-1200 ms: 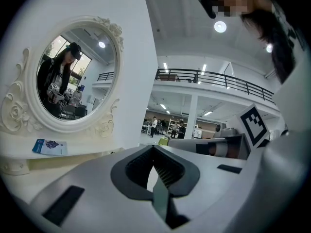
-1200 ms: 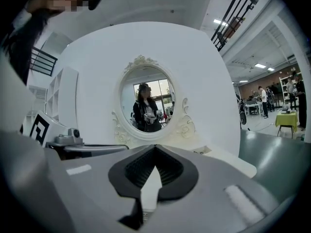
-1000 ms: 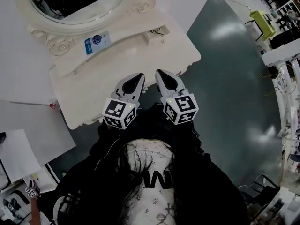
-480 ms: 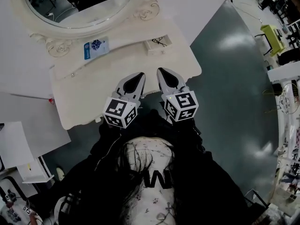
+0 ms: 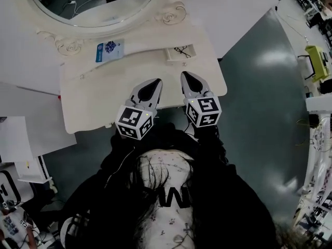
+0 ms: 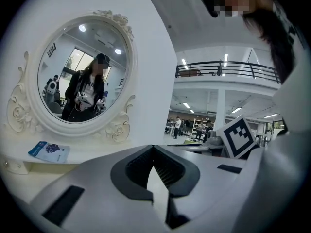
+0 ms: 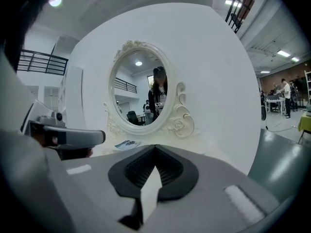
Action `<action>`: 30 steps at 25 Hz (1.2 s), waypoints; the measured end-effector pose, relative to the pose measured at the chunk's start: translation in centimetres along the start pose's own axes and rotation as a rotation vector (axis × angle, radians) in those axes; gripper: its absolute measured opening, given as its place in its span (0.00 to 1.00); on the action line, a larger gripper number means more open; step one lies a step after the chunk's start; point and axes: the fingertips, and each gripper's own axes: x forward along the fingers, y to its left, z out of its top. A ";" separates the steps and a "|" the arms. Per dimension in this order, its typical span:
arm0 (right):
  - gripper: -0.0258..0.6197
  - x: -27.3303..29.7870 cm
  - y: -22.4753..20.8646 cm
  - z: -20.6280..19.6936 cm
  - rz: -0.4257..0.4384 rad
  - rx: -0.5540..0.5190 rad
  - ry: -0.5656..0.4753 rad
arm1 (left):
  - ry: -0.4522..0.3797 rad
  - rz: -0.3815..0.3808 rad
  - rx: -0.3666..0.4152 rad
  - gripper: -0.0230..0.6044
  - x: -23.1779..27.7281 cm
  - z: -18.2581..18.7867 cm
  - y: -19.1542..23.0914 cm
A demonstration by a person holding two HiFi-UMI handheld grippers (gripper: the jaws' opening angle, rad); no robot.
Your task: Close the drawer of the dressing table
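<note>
readable text: only a white "w" [image 5: 170, 196] on the person's dark top, bottom centre of the head view. the blue card [image 5: 109, 50] on the table's back shelf had print on it, too small to read. left cube [image 5: 136, 122] and right cube [image 5: 203, 111] carried black-and-white square patterns, no letters.

counts:
- 1 cream dressing table [image 5: 98, 100], upper centre of the head view
- 1 oval mirror [image 5: 96, 4] in a carved frame, top left
- 1 blue card
- 1 small tray [image 5: 182, 51] right of the card, holding something thin and dark; couldn't tell what
- 2 grippers, 1 cube each

left gripper [image 5: 156, 82] and right gripper [image 5: 185, 74] sat side by side, not touching each other, tips over the near edge of the tabletop. couldn't tell whether either touched the table.

left gripper view: jaw tips met, nothing between them. the mirror filled the upper left, the card was at lower left, the right cube at right.
right gripper view: jaw tips also together, empty. the mirror was at centre, the card just below it, the left gripper at the left edge.

drawer: couldn't be made out in any view. the head view looked down on the tabletop only.
</note>
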 end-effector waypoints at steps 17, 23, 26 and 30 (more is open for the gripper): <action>0.07 7.1 -9.1 -9.7 -0.021 -0.038 0.228 | 0.057 0.168 -0.007 0.04 1.2 -1.4 2.4; 0.13 8.8 -10.2 -12.3 -0.037 -0.044 0.311 | 0.081 0.164 -0.005 0.04 1.7 -1.3 3.6; 0.16 9.6 -10.8 -14.1 -0.061 -0.079 0.384 | 0.085 0.153 0.001 0.04 2.3 -0.8 4.4; 0.16 10.3 -11.3 -15.6 -0.092 -0.097 0.441 | 0.086 0.144 -0.008 0.04 2.8 -0.5 5.5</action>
